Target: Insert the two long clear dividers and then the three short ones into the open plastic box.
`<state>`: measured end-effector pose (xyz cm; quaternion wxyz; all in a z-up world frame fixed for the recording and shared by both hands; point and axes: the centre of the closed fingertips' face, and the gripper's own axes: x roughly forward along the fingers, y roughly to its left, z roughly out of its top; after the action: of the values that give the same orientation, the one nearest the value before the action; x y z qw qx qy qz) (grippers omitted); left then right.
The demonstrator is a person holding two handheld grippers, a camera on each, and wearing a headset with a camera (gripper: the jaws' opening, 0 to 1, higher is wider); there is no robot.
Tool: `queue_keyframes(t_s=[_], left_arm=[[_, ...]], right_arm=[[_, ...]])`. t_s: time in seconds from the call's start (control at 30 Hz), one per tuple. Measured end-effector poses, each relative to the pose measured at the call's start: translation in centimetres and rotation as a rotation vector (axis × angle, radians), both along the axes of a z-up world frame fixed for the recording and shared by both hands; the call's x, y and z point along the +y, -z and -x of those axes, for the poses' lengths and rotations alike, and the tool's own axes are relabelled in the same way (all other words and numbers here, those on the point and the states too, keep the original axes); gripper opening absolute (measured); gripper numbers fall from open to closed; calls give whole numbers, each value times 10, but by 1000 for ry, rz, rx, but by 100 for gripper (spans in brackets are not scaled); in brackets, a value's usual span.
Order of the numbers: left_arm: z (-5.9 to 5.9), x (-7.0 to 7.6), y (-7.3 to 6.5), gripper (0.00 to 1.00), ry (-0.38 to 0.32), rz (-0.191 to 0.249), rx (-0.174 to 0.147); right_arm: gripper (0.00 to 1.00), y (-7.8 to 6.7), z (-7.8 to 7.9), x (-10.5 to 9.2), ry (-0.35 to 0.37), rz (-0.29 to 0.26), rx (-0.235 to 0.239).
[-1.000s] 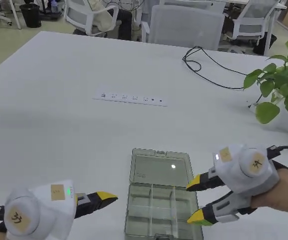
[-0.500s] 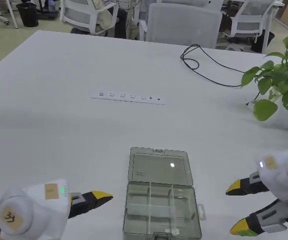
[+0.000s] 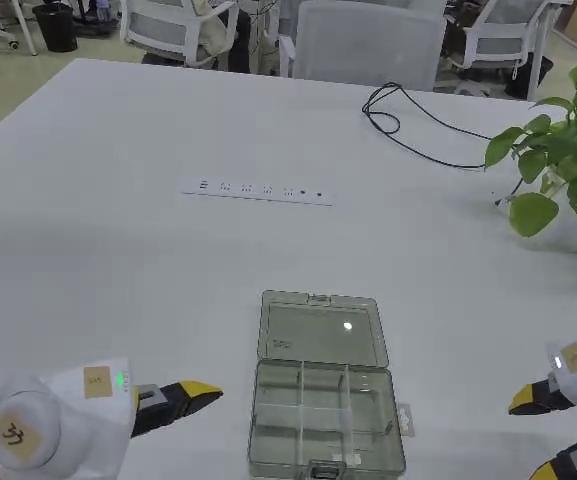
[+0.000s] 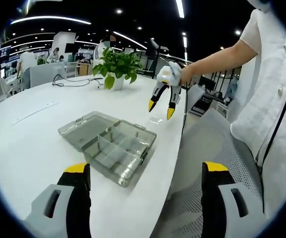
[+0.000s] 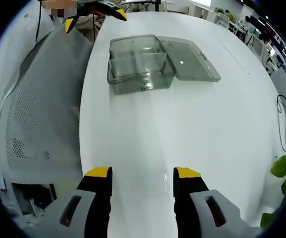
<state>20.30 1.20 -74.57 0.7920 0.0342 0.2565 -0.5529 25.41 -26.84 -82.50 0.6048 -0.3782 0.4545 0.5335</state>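
The smoky clear plastic box [image 3: 323, 420] sits near the table's front edge with its lid [image 3: 323, 330] folded flat behind it. Clear dividers stand inside and split it into compartments [image 4: 118, 146]. A small clear piece [image 3: 405, 420] lies just right of the box. My left gripper [image 3: 193, 397] hovers left of the box, open, with nothing between its jaws [image 4: 145, 171]. At the bottom right my right gripper [image 3: 533, 437] is held well away from the box, open and empty [image 5: 143, 173]. The right gripper view takes in the box [image 5: 140, 64] and the left gripper [image 5: 95, 10] beyond it.
A white power strip [image 3: 258, 190] lies mid-table, with a looped black cable [image 3: 418, 125] farther back. A potted plant [image 3: 558, 170] stands at the right edge. Office chairs [image 3: 368, 40] line the far side. The person's white shirt [image 4: 271, 99] is close to the table's near edge.
My right gripper has drawn back from the box's right side, out to the right and down toward the table edge. The left gripper has barely moved.
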Motion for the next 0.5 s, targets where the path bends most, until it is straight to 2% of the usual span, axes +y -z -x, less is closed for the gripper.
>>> queue_keyframes(t_s=[0.07,0.33,0.5], left_arm=[[0,0,1,95,-2,0,2],[-1,2,1,95,-7,-3,4],[0,2,1,95,-8,-1,9]], right_arm=[[50,6,0,-8,-20,35,-1],[49,22,-2,-21,-75,112,-11],[48,29,-5,-22,-86,128,-16]])
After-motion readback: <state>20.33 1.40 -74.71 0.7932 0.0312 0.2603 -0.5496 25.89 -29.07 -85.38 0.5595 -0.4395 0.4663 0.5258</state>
